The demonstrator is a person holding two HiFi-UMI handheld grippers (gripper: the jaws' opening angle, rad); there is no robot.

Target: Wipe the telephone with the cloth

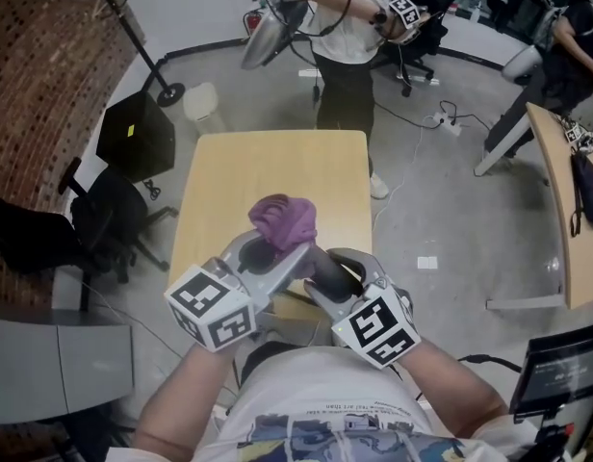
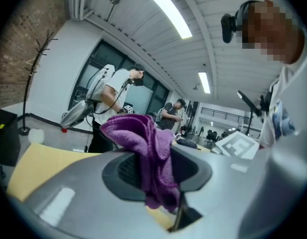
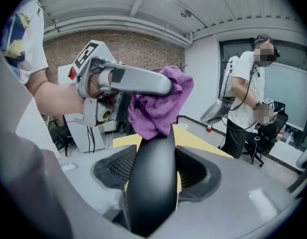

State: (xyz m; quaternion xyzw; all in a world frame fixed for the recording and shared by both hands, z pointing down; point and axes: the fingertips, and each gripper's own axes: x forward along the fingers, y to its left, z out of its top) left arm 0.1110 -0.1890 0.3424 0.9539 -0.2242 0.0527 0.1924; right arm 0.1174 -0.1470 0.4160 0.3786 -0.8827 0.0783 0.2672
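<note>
I'm clamping left hand-held gripper (image 2: 156, 169) on cloth (image 1: 285, 218) | right hand-held gripper (image 3: 152, 166) gripping telephone handset (image 3: 150, 195) | cloth touching its far tip

Right claw (image 3: 152, 161): the black handset (image 3: 153, 193) gripped between its jaws is cut off by the lower frame edge, and its far end is covered by the purple cloth (image 3: 158, 106).

Left claw (image 2: 156, 172): the cloth's lower folds are lost between the clamped jaws.

Head view: the bench (image 1: 268, 166) edge nearest both claws is hidden behind them.
</note>
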